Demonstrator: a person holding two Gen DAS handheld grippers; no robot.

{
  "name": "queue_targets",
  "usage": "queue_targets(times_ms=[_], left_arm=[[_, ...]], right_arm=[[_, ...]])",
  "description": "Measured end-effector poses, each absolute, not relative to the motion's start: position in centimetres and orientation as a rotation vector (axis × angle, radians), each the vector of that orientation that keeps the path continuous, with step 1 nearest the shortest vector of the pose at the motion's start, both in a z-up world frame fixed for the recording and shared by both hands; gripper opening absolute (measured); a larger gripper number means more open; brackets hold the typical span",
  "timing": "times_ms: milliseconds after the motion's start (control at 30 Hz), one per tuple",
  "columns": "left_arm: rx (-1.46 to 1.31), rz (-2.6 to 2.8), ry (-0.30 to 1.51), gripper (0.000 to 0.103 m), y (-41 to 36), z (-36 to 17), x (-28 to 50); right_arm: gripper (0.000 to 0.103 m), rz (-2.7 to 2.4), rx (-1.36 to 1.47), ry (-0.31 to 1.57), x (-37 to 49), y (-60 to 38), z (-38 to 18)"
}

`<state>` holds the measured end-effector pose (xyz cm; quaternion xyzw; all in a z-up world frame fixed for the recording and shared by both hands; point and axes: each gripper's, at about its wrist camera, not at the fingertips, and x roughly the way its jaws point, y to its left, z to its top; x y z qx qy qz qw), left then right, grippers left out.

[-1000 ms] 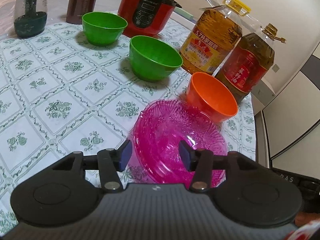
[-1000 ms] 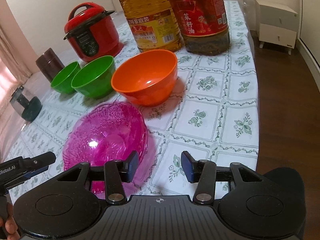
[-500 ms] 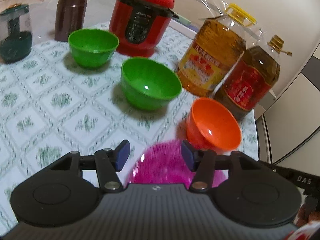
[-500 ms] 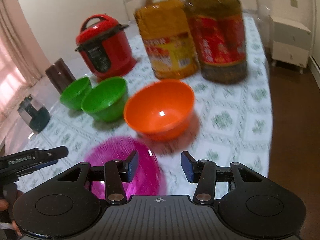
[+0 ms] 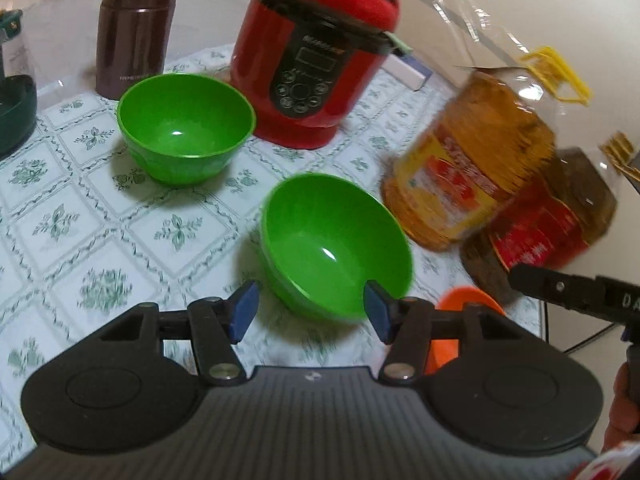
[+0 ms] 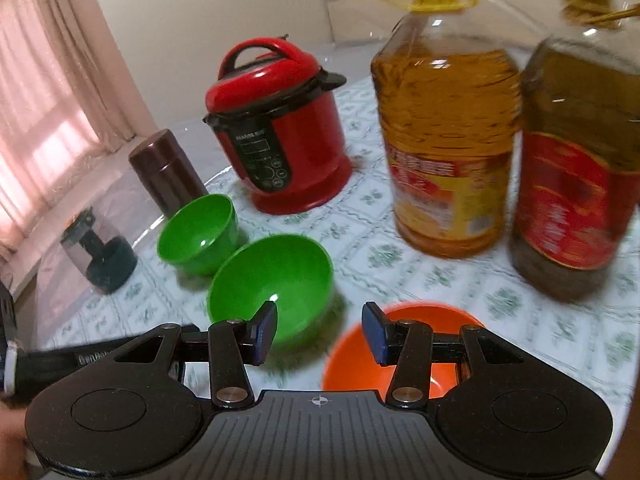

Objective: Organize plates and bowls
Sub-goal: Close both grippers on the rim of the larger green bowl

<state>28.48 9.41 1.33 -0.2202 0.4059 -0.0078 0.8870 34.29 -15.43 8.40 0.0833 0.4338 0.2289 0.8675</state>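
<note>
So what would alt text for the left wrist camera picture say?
An open black two-finger tool points at a round green plastic bowl on a floral tablecloth. Behind stand a second green bowl, a red electric pressure cooker and two big oil bottles.

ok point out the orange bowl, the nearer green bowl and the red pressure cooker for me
orange bowl (image 6: 420, 316): right wrist view, far inner wall below the rim.
nearer green bowl (image 5: 332, 248): left wrist view, inside bottom.
red pressure cooker (image 5: 264, 56): left wrist view, red body left of the control panel.
</note>
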Motion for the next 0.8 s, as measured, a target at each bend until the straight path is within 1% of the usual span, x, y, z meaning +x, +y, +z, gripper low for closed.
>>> queue_targets(times_ms=[133,267,333,400,533,567,600,667,700,767,800], left_arm=[[-0.488,-0.011,0.867,0.052,10.4,0.0,31.6],[-0.491,-0.007,0.885,0.045,10.9,-1.5,33.7],[-0.489,-0.007,0.897,0.043,11.0,-2.2,34.5],[-0.480,-0.010,0.908,0.038,11.1,-2.7,35.1],[-0.466,-0.007,0.925,0.033,11.2,-3.6,35.9],[-0.464,-0.005,0.928,0.030,11.2,-3.6,35.9],[-0.459,-0.004,0.931,0.027,11.2,-3.7,36.0],[-0.441,-0.007,0.941,0.023,11.2,-3.9,36.1],[-0.438,-0.005,0.945,0.020,11.2,-3.9,36.1],[-0.431,-0.005,0.950,0.015,11.2,-4.0,36.2],[-0.427,-0.004,0.951,0.013,11.2,-4.0,36.2]], right_arm=[[0.047,0.488,0.166,0.981,39.1,-13.4,6.0],[0.047,0.476,0.117,1.056,42.3,-11.9,3.2],[0.047,0.479,0.113,1.098,43.3,-11.5,1.9],[0.047,0.489,0.114,1.123,43.7,-11.4,0.9],[0.047,0.493,0.121,1.157,44.4,-11.2,-0.8],[0.046,0.495,0.122,1.163,44.5,-11.1,-1.0],[0.045,0.494,0.119,1.169,44.6,-10.9,-1.2],[0.035,0.492,0.117,1.176,44.6,-10.7,-1.5],[0.033,0.492,0.118,1.179,44.6,-10.6,-1.6],[0.025,0.490,0.116,1.185,44.6,-10.5,-1.8],[0.022,0.488,0.114,1.187,44.6,-10.4,-1.8]])
